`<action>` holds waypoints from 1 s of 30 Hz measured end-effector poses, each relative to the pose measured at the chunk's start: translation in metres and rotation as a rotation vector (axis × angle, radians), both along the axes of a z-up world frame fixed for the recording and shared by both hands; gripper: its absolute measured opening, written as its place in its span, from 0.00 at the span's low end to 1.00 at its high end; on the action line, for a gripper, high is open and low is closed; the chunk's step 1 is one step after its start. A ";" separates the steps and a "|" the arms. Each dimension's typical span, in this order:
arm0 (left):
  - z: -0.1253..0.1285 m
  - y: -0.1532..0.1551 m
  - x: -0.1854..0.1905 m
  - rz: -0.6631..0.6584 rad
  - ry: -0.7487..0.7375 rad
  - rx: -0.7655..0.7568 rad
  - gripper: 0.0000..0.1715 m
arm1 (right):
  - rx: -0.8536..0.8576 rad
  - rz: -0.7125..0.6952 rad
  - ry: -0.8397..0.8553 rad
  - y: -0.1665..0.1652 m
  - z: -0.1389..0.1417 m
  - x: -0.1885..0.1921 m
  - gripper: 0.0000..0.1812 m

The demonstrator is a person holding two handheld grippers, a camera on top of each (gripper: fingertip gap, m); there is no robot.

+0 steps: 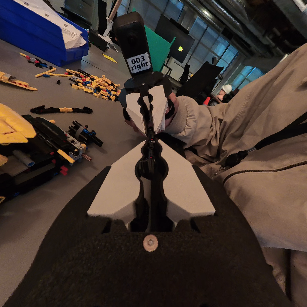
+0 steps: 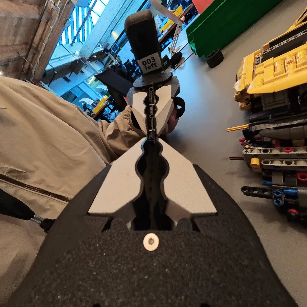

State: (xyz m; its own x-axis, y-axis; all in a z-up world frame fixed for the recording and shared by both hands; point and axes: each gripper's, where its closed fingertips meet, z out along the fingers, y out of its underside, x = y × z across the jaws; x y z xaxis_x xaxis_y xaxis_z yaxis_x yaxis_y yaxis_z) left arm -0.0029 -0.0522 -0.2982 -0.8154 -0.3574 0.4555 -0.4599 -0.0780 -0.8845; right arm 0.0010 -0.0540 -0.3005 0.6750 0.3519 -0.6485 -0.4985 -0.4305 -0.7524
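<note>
My left gripper [image 1: 150,141] and my right gripper [image 2: 151,140] point at each other, tips almost touching, just above the grey table [image 1: 108,149]. Both are shut on a thin black studded beam assembly [image 1: 150,146] that runs along the gap between each pair of white fingers. The right gripper [image 1: 149,132] faces the left wrist camera. The left gripper [image 2: 151,134] faces the right wrist camera, and the beam [image 2: 151,114] shows between its fingers. I cannot tell whether the beam is one piece or two joined.
A yellow and black brick-built car [image 1: 21,142] [image 2: 274,86] sits beside the grippers. A pile of loose yellow and black parts [image 1: 98,86], a blue bin with paper [image 1: 41,33], a green board [image 2: 224,28] and black tyres [image 2: 215,57] lie farther off. A beige jacket [image 1: 249,157] is close by. Both grippers' tips are close together, under 4 cm apart.
</note>
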 end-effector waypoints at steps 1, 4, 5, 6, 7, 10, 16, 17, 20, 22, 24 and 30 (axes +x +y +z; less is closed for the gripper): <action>0.001 -0.001 -0.001 0.000 -0.015 0.006 0.04 | 0.004 0.004 -0.014 -0.001 0.001 -0.001 0.03; 0.013 0.025 -0.003 0.055 -0.051 -0.066 0.04 | 0.045 -0.103 0.008 -0.016 0.012 0.030 0.03; 0.024 0.051 -0.002 0.126 -0.072 -0.144 0.03 | 0.098 -0.212 0.080 -0.037 0.026 0.066 0.03; 0.027 0.070 -0.003 0.178 -0.090 -0.161 0.03 | 0.114 -0.294 0.060 -0.058 0.031 0.093 0.03; 0.025 0.075 -0.004 0.200 -0.100 -0.142 0.04 | 0.095 -0.324 -0.009 -0.076 0.031 0.106 0.03; 0.025 0.059 -0.005 0.138 -0.087 -0.146 0.04 | -0.092 -0.467 -0.240 -0.127 0.009 0.159 0.03; 0.033 0.045 0.022 0.190 -0.007 -0.236 0.04 | -0.534 -0.729 -0.649 -0.219 -0.067 0.256 0.03; 0.032 0.041 0.025 0.186 0.012 -0.253 0.04 | -0.511 -0.766 -0.677 -0.222 -0.063 0.262 0.05; 0.032 0.030 0.029 0.188 0.019 -0.260 0.04 | -0.426 -0.863 -0.670 -0.233 -0.042 0.273 0.11; 0.028 0.023 0.031 0.192 0.026 -0.239 0.04 | -0.405 -0.898 -0.666 -0.242 -0.034 0.275 0.10; 0.024 0.016 0.033 0.180 0.041 -0.224 0.04 | -0.406 -0.881 -0.642 -0.241 -0.034 0.268 0.12; 0.025 0.006 0.028 0.144 -0.002 -0.182 0.04 | -0.003 -0.425 -0.289 -0.099 0.017 0.100 0.15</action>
